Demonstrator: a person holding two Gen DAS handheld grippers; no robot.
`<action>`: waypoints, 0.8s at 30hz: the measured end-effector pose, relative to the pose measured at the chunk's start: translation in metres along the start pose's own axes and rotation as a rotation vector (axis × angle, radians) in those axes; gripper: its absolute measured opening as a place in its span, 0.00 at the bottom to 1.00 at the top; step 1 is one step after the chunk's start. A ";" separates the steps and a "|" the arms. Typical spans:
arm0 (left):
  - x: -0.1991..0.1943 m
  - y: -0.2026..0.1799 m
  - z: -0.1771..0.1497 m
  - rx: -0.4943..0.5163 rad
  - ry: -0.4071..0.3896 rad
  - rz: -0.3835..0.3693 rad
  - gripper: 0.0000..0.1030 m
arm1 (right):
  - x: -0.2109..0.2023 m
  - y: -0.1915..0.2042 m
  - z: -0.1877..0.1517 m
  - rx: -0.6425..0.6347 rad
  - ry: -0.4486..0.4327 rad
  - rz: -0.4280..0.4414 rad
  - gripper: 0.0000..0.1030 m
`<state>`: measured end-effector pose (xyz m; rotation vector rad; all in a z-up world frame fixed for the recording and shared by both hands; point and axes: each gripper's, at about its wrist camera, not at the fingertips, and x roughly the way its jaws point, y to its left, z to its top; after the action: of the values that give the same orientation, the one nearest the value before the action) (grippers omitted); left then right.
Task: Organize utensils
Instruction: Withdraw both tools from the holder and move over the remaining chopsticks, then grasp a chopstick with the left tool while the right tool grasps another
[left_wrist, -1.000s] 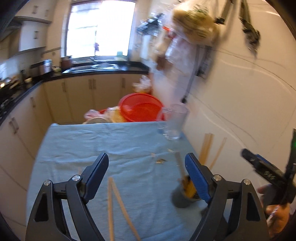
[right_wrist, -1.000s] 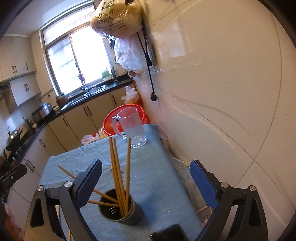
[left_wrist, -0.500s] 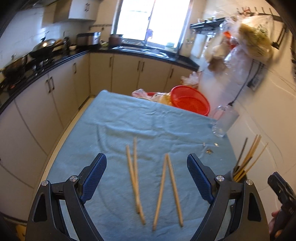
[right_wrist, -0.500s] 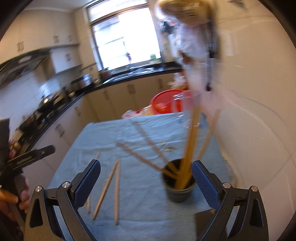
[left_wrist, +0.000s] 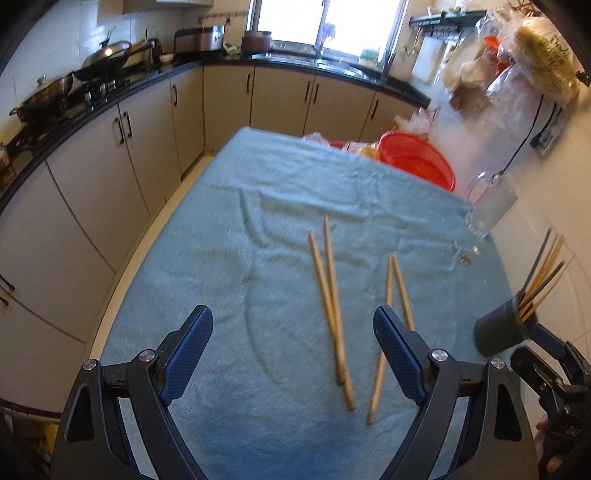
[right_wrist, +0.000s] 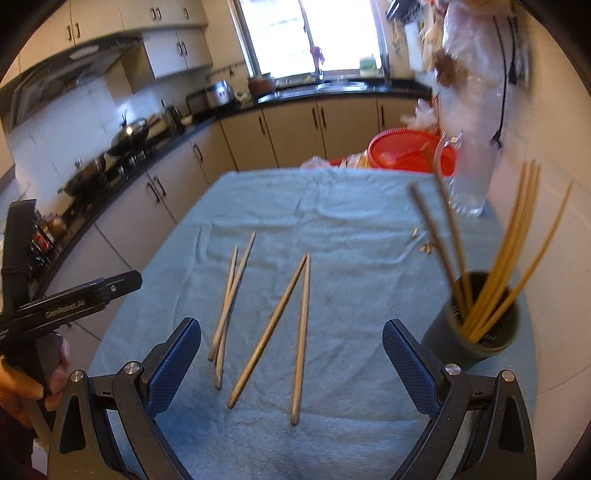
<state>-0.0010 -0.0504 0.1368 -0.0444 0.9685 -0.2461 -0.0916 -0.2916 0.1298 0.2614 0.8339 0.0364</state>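
Lying on the blue cloth (right_wrist: 332, 206) are four loose chopsticks (right_wrist: 266, 328) in two pairs. More stand in the dark holder (right_wrist: 476, 325) at its right. Left gripper (left_wrist: 291, 350) and right gripper (right_wrist: 291, 362) both gape wide, empty.

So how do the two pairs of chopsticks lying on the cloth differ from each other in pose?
In the right wrist view, the left pair crosses itself in a narrow X, sticks overlapping along the middle; the right pair forms a V, tips meeting at the far end and splaying toward the camera. The left pair lies closer to the left gripper; the right pair is nearer the dark holder. Both lie flat on the blue cloth, outside the holder.
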 end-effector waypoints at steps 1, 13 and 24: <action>0.004 0.003 -0.002 0.003 0.013 0.001 0.85 | 0.009 0.001 -0.002 0.002 0.016 0.000 0.98; 0.048 0.009 0.007 0.089 0.111 -0.040 0.47 | 0.087 0.000 0.003 0.033 0.165 -0.033 0.64; 0.098 -0.007 0.041 0.156 0.211 -0.153 0.29 | 0.142 -0.001 0.019 0.039 0.254 -0.080 0.35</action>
<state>0.0844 -0.0828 0.0820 0.0514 1.1542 -0.4740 0.0176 -0.2777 0.0385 0.2633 1.0975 -0.0224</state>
